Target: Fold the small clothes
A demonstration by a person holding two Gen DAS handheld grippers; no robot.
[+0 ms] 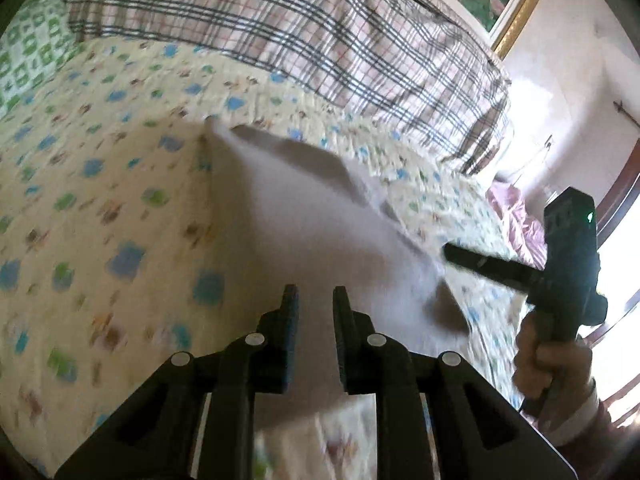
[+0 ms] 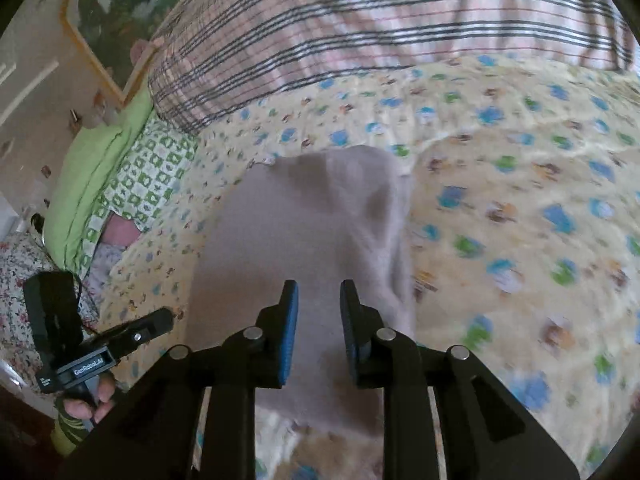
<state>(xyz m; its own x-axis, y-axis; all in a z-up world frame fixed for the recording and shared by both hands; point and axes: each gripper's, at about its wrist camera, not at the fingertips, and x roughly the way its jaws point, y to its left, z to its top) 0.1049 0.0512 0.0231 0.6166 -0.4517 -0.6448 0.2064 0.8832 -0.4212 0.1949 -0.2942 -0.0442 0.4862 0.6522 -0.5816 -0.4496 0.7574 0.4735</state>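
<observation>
1. On the patterned bedsheet [image 2: 520,200] our grey garment [image 2: 304,232] lies flat, so its edges are reachable for folding.
2. Our left gripper [image 1: 316,300] and right gripper [image 2: 319,296] hover above it, jaws slightly apart, clamping nothing.
3. Nearby, the plaid blanket [image 1: 320,32] and green pillow [image 2: 96,176] sit clear; nothing blocks us.

The only legible lettering is "GenRobot.AI", white on the black body of the left gripper [image 2: 170,318], at about eight o'clock in the right wrist view; smaller print beside it is unreadable.
</observation>
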